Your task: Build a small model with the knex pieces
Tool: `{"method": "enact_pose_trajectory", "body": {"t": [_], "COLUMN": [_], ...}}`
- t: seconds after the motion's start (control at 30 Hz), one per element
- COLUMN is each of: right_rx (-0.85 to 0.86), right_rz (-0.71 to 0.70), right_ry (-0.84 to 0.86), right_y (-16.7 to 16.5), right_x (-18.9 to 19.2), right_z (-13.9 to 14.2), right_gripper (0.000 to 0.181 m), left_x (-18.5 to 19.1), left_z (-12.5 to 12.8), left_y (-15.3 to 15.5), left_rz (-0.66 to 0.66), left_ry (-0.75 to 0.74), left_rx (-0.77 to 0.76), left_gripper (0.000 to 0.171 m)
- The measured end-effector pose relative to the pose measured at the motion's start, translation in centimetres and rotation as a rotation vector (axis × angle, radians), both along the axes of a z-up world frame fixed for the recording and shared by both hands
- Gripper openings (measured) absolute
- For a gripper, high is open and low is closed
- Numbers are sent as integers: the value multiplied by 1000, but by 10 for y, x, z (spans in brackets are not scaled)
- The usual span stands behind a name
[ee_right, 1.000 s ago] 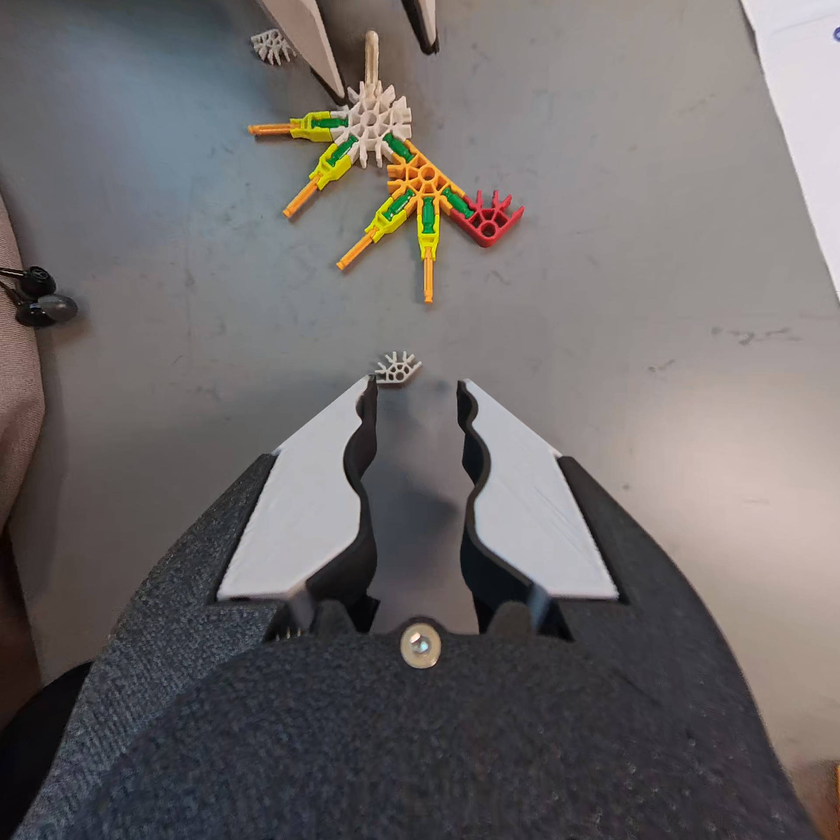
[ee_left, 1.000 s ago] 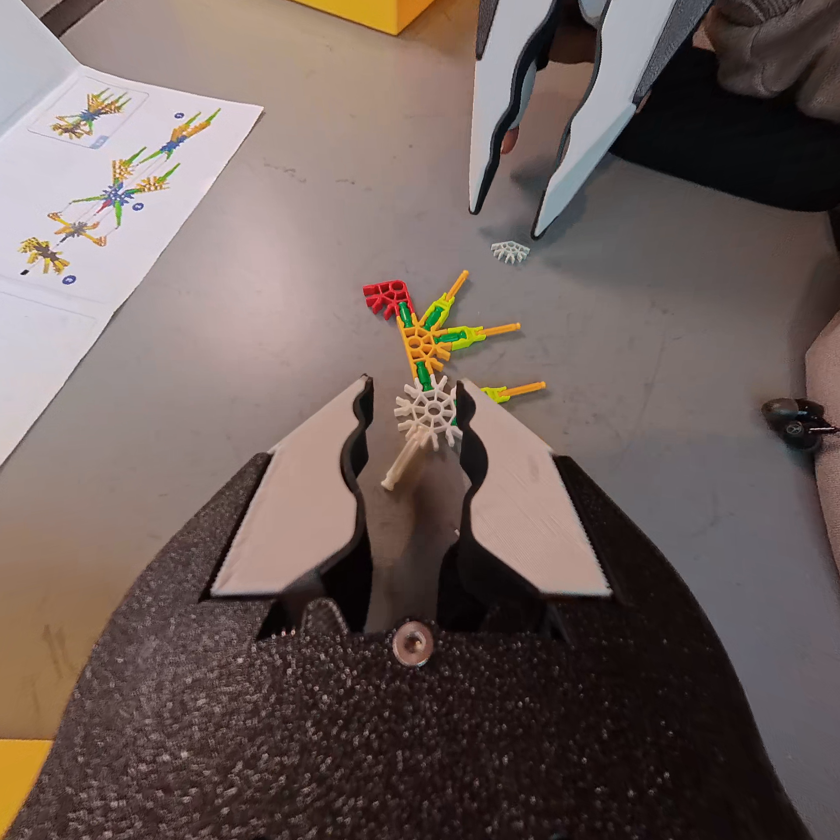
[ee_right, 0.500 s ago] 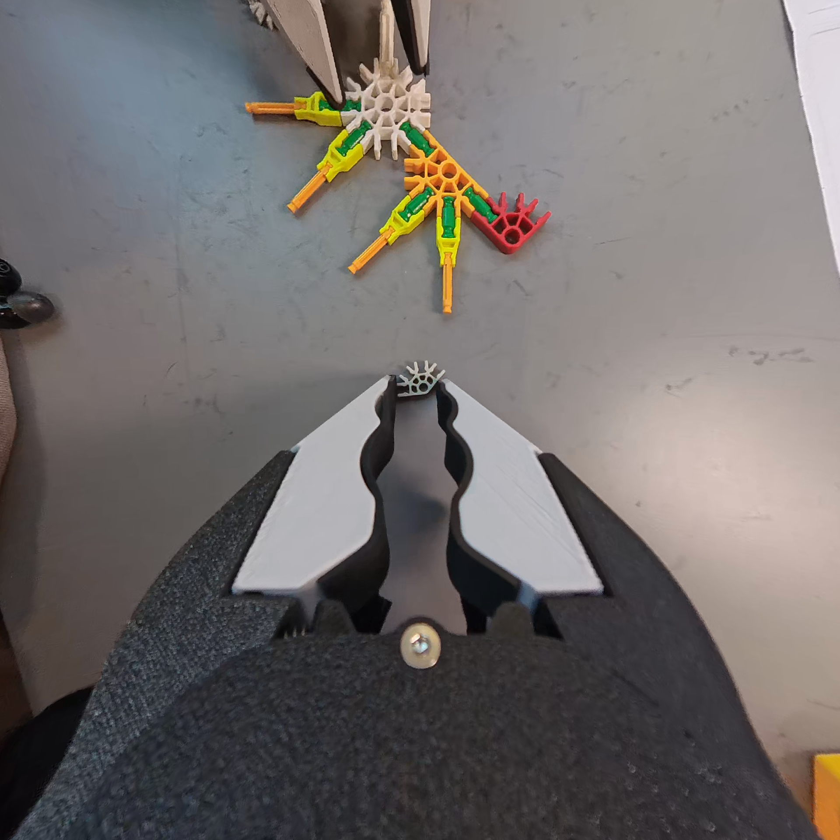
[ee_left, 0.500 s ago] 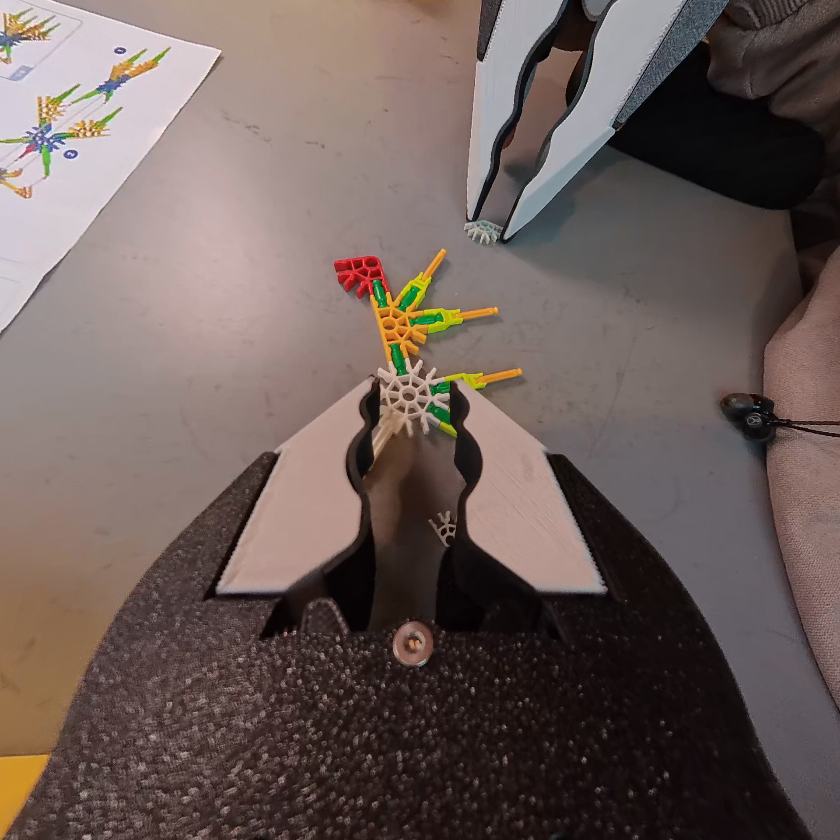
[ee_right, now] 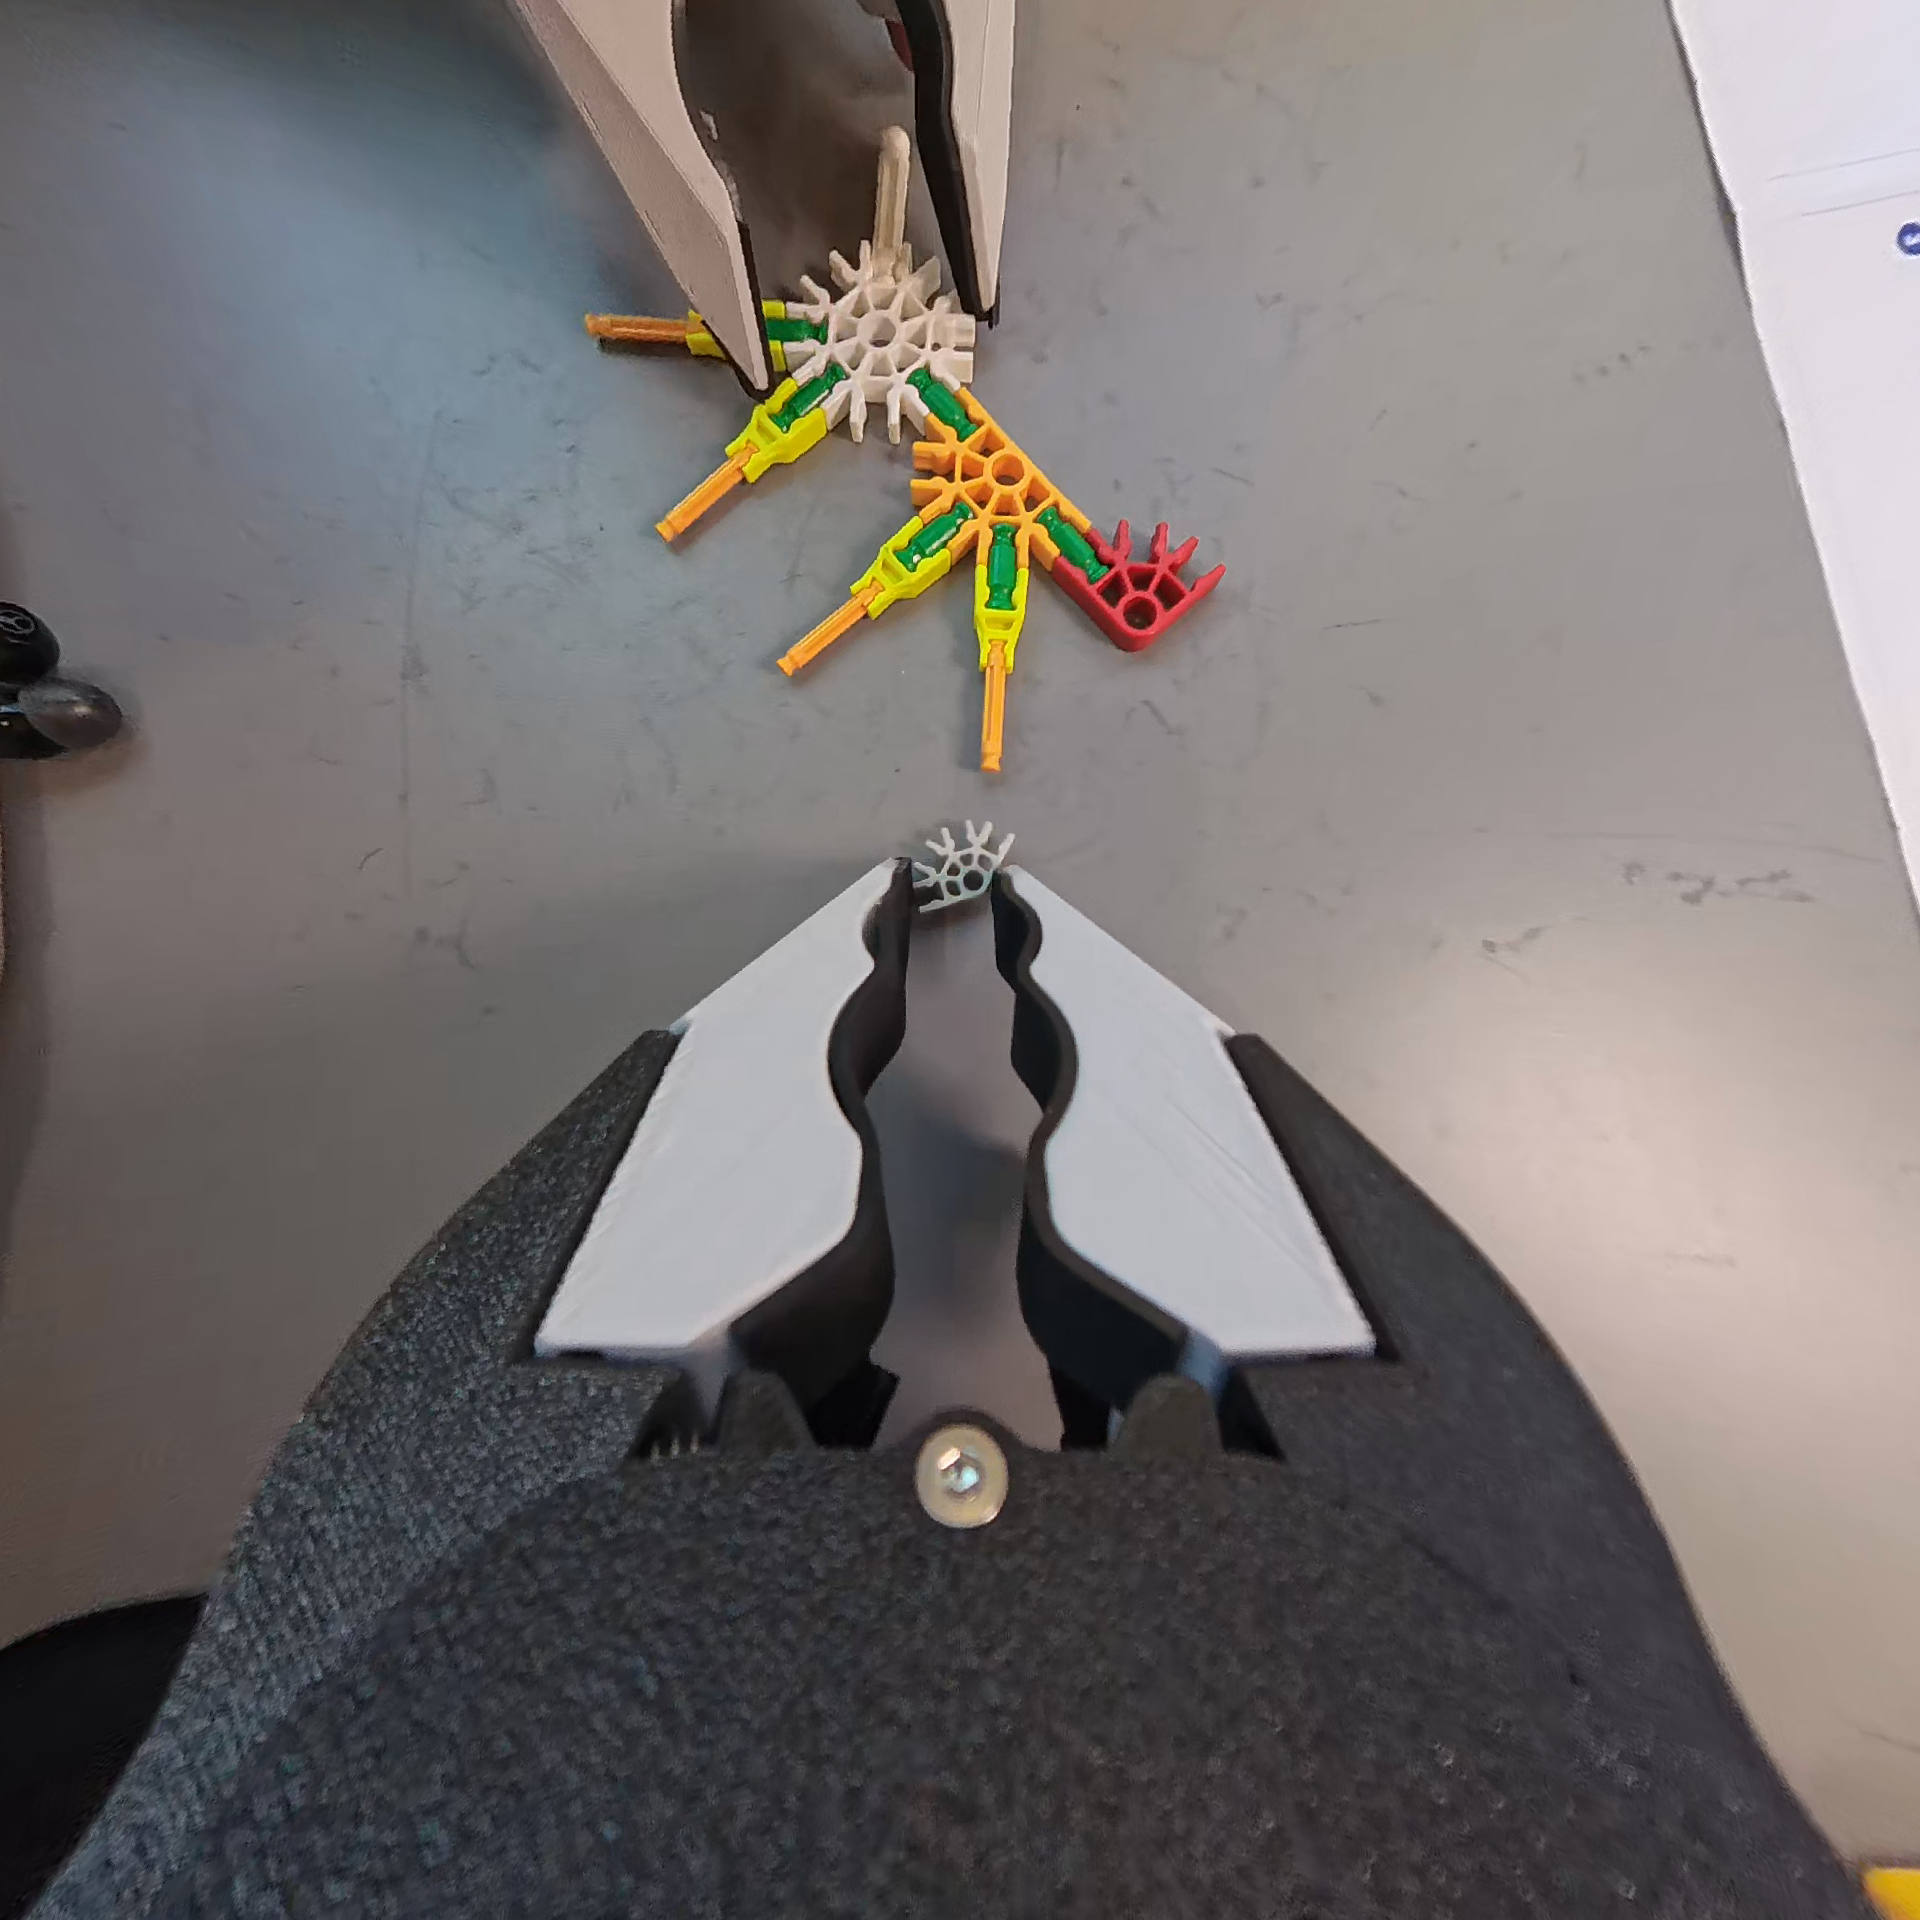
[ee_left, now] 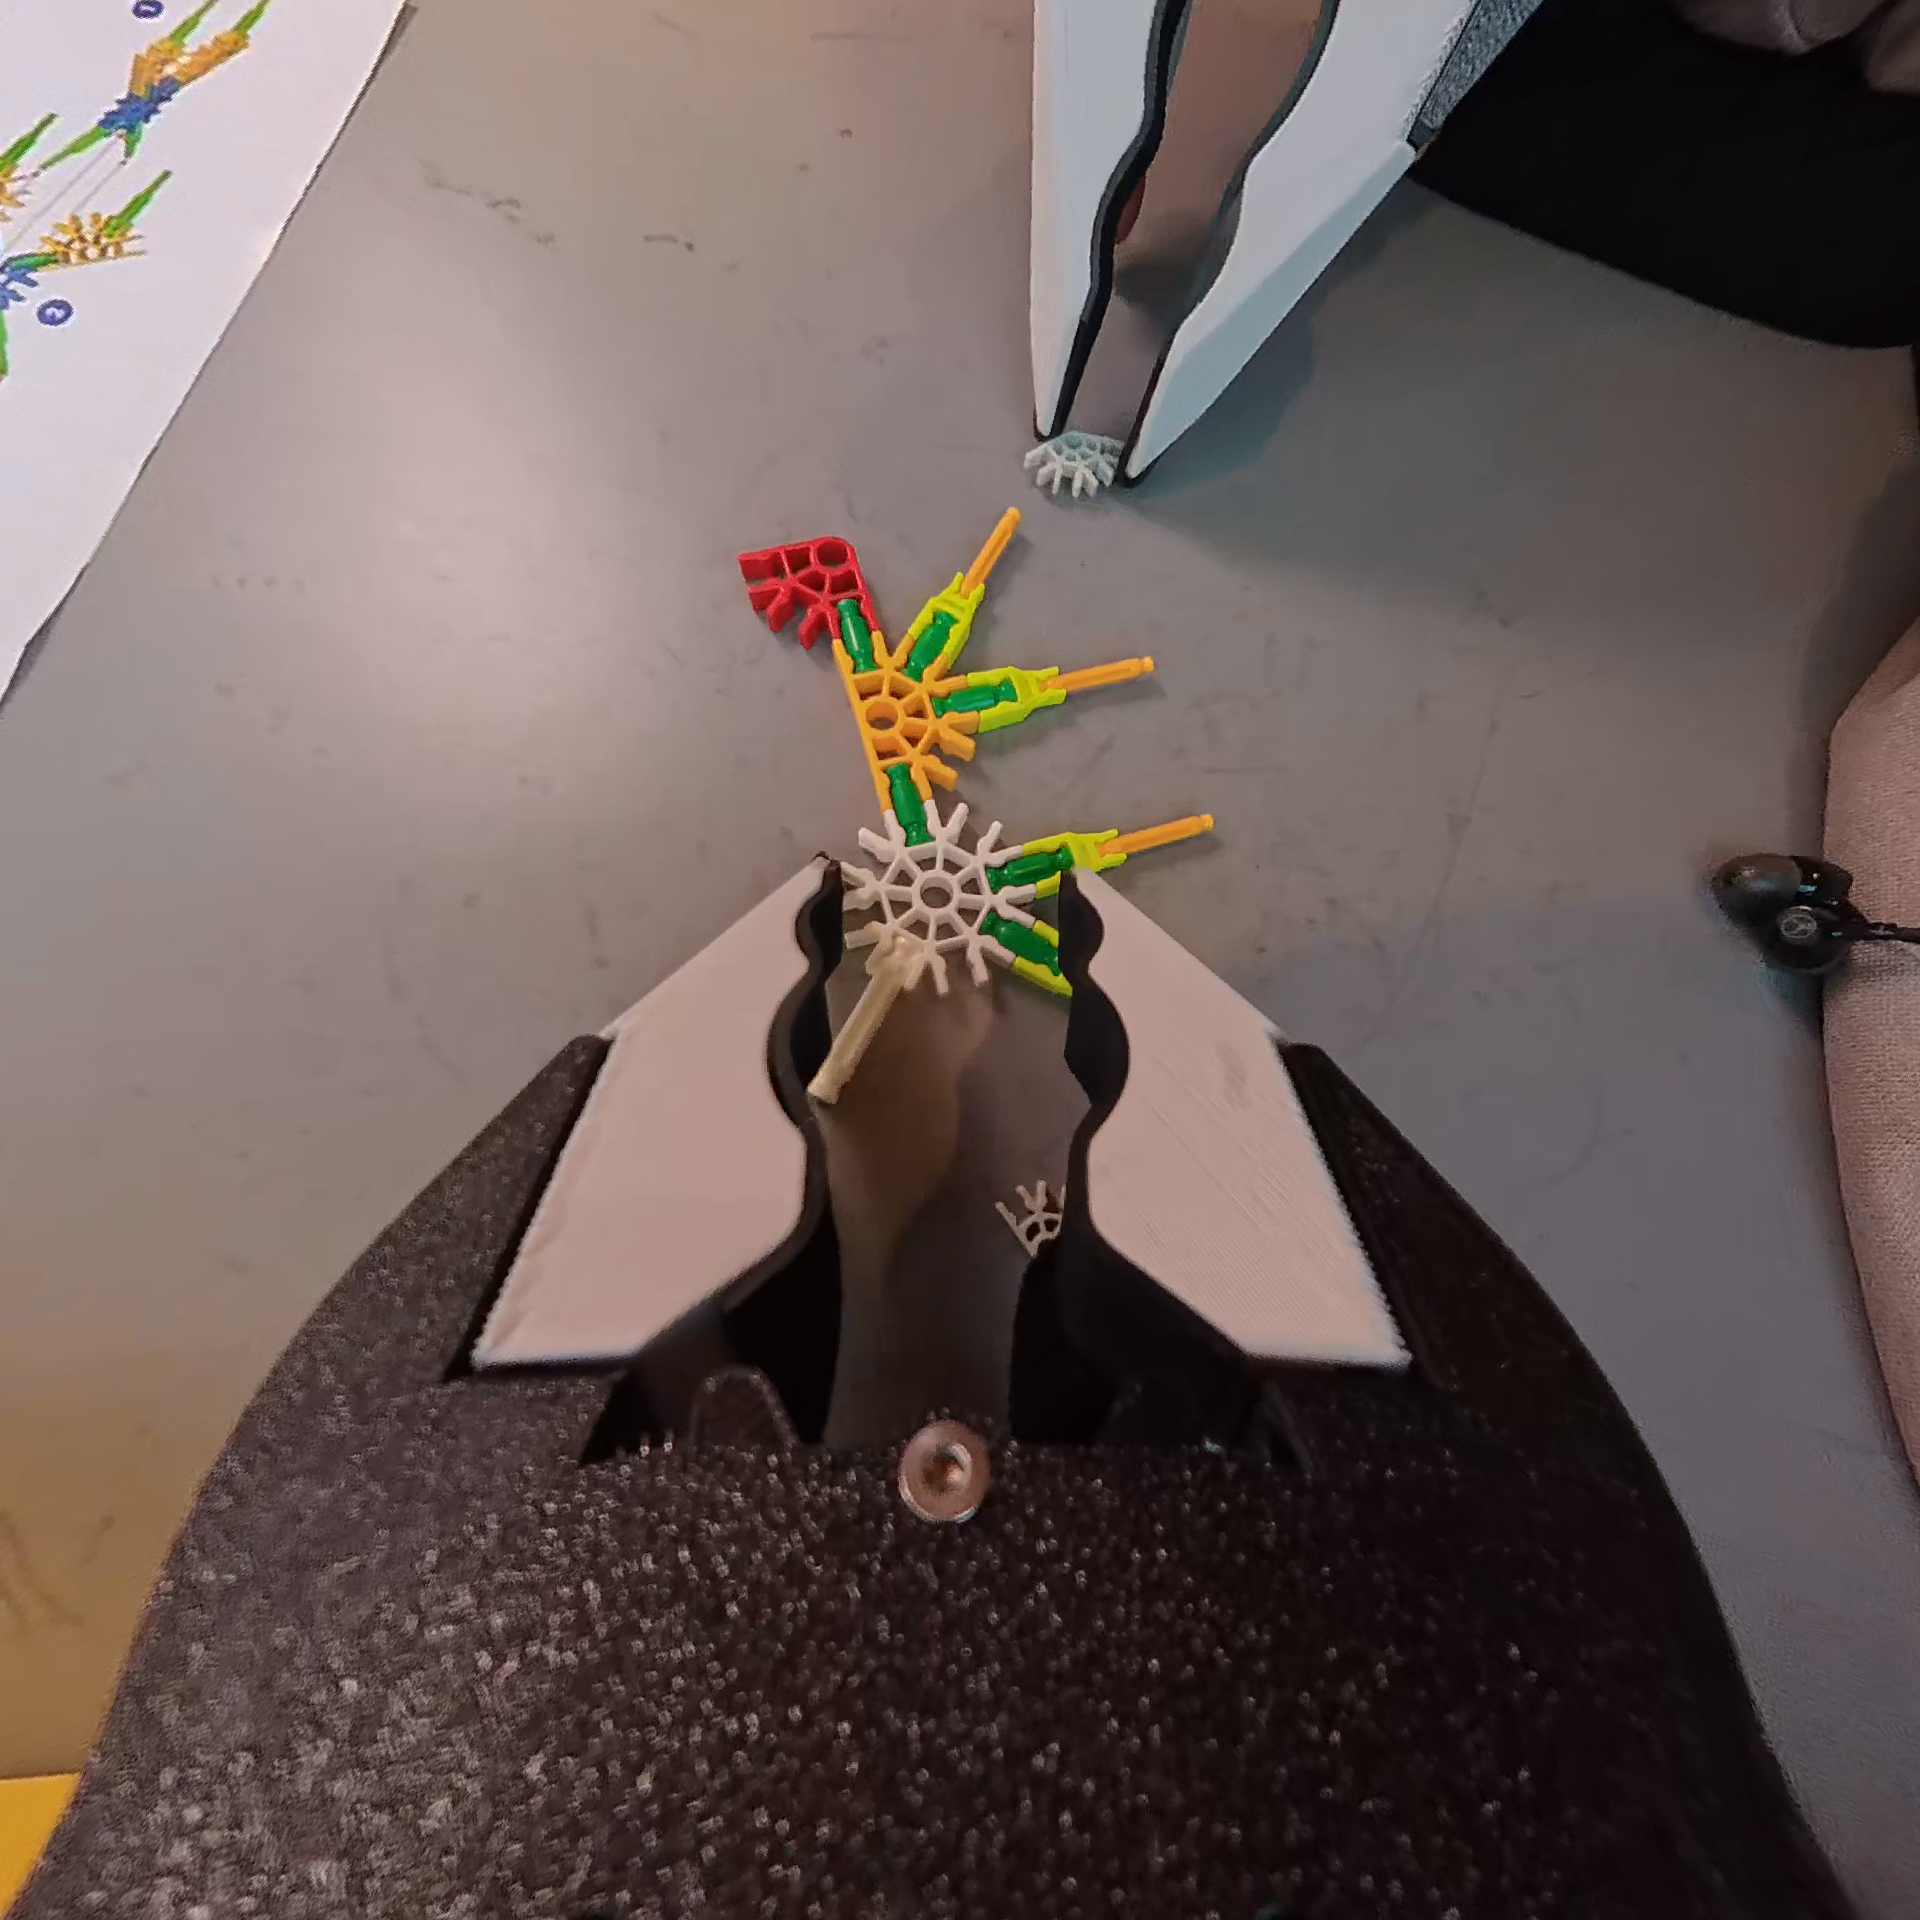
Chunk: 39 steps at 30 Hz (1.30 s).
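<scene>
A second ago the right gripper [ee_right: 951,875] stood spread just short of the small grey connector [ee_right: 961,860]. Now its tips are clenched on that piece, pinching it at the very ends of the fingers, low against the table [ee_right: 1455,935]. Over the same second the left gripper [ee_left: 951,875] has moved forward. It stands released, its jaws set either side of the white hub [ee_left: 928,896] of the model [ee_left: 904,717]. One tip touches a hub spoke and the other lies over a green-and-yellow arm. The hub's cream rod [ee_left: 868,1023] points back between the fingers, and a second small white piece [ee_left: 1034,1218] lies deeper in that gap.

The model lies flat between the two grippers, its red corner [ee_left: 805,587] at the far end from the hub in the left wrist view. Its nearest orange tip points at the grey connector, close but apart from it.

In the left wrist view the paper sheet [ee_left: 125,260] borders the far left, well apart. The earbuds [ee_left: 1787,914] and a beige cloth [ee_left: 1881,1039] close the right side. Bare table lies left of the model.
</scene>
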State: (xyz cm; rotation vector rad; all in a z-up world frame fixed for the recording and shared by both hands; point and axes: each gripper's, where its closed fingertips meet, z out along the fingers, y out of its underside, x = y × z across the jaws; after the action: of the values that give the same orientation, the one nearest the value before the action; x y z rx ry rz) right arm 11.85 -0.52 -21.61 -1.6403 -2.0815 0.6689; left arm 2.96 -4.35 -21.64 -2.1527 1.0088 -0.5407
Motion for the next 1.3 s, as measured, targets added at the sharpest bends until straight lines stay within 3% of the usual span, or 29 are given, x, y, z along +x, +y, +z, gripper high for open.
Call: {"method": "enact_pose_trajectory", "body": {"t": [0.2,0.4,0.6,0.8,1.03,1.3], "right_rx": [75,48,39,26,-56,-4], "right_rz": [171,237,247,243,114,138], "right_ry": [73,-6,1,4,5,-39], "right_y": [-2,-11,-14,-15,-10,-12], "right_x": [-10,-4,0,3,-1,1], "right_z": [16,0,0,3,4,-3], "right_gripper": [14,13,6,11,24,15], "left_x": [-1,4,6,7,7,3], "left_z": [-1,-1,-1,0,0,0], "left_y": [0,-2,-2,-1,-1,-2], "left_rz": [-114,-210,-216,-218,-205,-194], "left_ry": [33,27,-13,-22,-16,-12], "left_rx": [3,-9,18,35,43,49], "left_gripper": [36,36,35,35,36,35]}}
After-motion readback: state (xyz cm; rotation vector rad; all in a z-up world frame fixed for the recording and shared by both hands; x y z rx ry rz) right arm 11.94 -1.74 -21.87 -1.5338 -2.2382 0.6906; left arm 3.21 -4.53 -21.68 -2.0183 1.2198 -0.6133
